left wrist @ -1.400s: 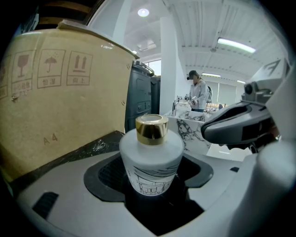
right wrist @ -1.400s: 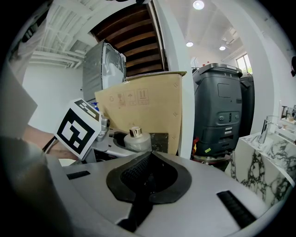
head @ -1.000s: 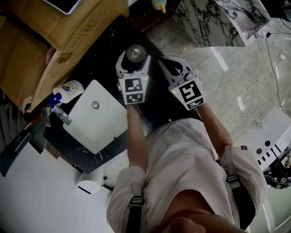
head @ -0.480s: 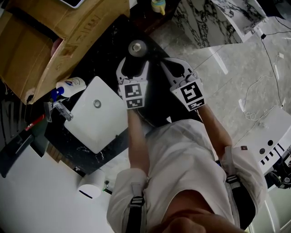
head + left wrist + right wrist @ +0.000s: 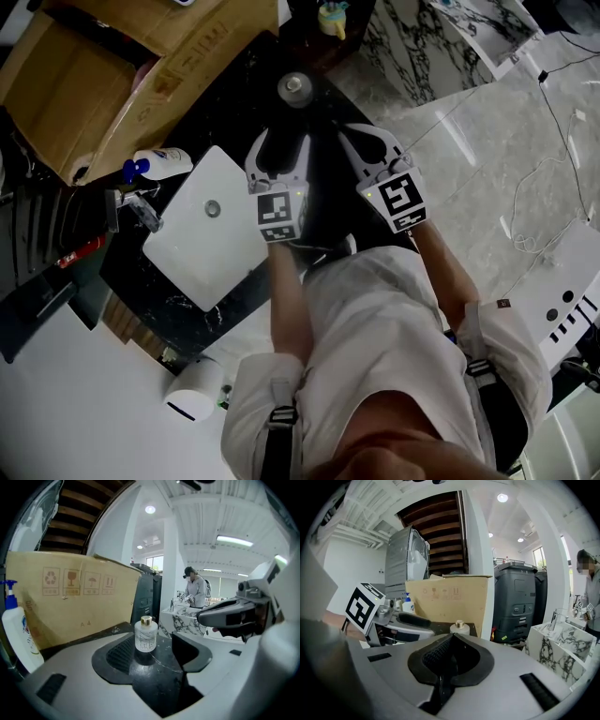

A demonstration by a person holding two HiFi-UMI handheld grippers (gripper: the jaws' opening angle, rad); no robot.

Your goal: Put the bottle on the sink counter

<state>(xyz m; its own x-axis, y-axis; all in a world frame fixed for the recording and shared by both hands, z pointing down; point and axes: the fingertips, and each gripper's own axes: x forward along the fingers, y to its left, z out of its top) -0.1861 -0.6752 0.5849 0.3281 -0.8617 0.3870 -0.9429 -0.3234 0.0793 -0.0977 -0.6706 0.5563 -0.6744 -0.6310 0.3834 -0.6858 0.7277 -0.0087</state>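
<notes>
Small frosted bottle point(image 5: 294, 89) stands upright and alone on the black counter point(image 5: 230, 117), near the white sink basin point(image 5: 211, 225). My left claw point(image 5: 277, 150) has drawn back from it over the last second. Its jaws are apart with nothing between them and have just been narrowing. My right claw point(image 5: 367, 141) is closed and empty. I judge the bottle placed, with only the retreat left

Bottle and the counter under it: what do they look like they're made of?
Bottle: probably frosted glass, though plastic is possible; the body is milky and translucent with a faint print. Cap: shiny gold, so metal or metallised plastic. Counter: polished black stone, likely marble; it is glossy with thin white veins.
</notes>
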